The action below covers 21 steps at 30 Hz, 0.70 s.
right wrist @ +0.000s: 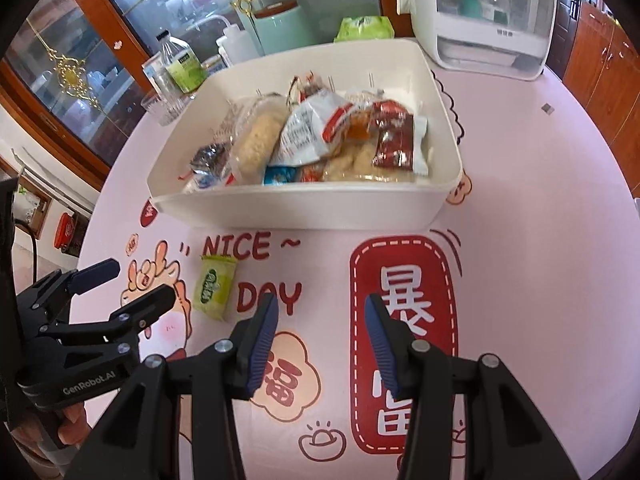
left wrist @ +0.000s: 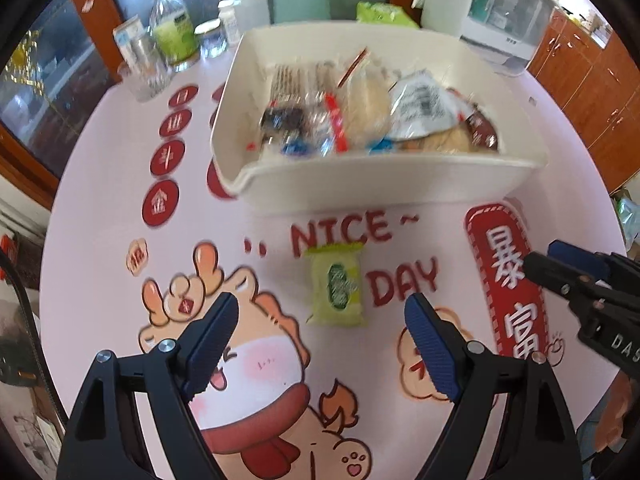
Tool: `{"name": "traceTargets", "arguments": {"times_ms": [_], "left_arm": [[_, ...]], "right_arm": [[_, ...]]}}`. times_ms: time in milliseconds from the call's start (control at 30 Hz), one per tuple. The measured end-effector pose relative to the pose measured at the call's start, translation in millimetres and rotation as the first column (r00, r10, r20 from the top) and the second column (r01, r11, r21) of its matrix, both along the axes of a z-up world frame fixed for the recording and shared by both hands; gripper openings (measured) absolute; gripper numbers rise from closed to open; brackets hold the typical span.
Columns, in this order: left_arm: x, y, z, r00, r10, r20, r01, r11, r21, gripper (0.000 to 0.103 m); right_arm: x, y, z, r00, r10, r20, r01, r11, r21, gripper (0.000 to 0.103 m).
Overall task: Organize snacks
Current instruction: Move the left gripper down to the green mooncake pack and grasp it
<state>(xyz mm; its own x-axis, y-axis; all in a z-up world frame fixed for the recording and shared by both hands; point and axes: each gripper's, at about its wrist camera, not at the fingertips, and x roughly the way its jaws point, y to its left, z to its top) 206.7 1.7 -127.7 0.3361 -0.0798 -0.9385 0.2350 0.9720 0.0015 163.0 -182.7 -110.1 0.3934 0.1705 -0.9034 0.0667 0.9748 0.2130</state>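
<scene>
A small yellow-green snack packet (left wrist: 338, 286) lies alone on the pink printed tablecloth, just short of the white bin (left wrist: 372, 188). My left gripper (left wrist: 320, 332) hangs open right over the near end of that packet, its blue pads (left wrist: 214, 344) wide apart and empty. The bin (right wrist: 304, 208) holds several wrapped snacks (right wrist: 320, 136). In the right wrist view the same packet (right wrist: 214, 288) lies left of my right gripper (right wrist: 322, 332), which stands partly open with nothing between its fingers, above the red label print. The left gripper (right wrist: 120, 284) shows there at the left edge.
Behind the bin stand bottles (left wrist: 170, 28), a glass (right wrist: 162, 108), a mint-green canister (right wrist: 282, 26), a green pack (right wrist: 364, 26) and a white appliance (right wrist: 492, 16). Wooden cabinets (left wrist: 592, 76) line the right side. The right gripper (left wrist: 580, 280) reaches in at the right edge of the left wrist view.
</scene>
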Motion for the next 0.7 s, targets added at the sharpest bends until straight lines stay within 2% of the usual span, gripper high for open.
{"name": "traceTargets", "arguments": {"times_ms": [233,533,633,700], "left_arm": [[2,13,-37,0.998,0.029,-0.059,-0.030,1.000,-0.005,0.084],[19,8,-71,0.994,0.070,-0.082,-0.072,0.997,-0.021,0.084],[22,4,-82,0.992,0.074,-0.099,-0.077,0.997,-0.031,0.076],[23,0,-83,0.995,0.064,-0.071,-0.065,0.998,-0.017,0.071]], "right_arm": [[-2,12,-25,0.999,0.018,-0.034,-0.019,0.999,-0.030,0.046],[1,25,-50,0.998,0.026,-0.065,-0.028,0.999,-0.042,0.046],[3,25,-56,0.997,0.018,-0.073,-0.021,0.999,-0.039,0.046],[4,25,-60,0.997,0.013,-0.079,-0.016,0.999,-0.038,0.046]]}}
